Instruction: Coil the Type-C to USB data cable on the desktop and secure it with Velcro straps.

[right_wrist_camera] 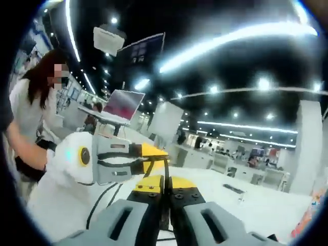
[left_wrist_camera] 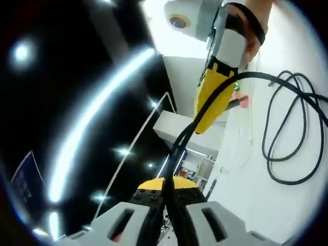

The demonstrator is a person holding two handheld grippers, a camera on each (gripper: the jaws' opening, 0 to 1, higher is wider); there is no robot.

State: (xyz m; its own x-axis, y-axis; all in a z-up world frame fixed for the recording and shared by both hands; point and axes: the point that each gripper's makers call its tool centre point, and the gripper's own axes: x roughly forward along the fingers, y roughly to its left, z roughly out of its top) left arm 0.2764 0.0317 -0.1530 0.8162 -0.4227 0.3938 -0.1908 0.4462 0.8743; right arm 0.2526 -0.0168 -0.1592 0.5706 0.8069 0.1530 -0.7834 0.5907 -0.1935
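Both claws pinch the black cable — the left claw (left_wrist_camera: 166, 205) and the right claw (right_wrist_camera: 165, 205) clamp it, lifted taut between them, probably to form a loop; slack coils lie beyond on the white counter (left_wrist_camera: 287, 205).

Cable (left_wrist_camera: 287, 128) loops crowd desk (left_wrist_camera: 292, 205) by right tool (left_wrist_camera: 205, 125); bare desk nearer, w/ room to pass

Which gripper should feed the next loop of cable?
Right, probably. The right gripper sits nearer the slack cable on the desktop; the left gripper is shut on it, anchoring.
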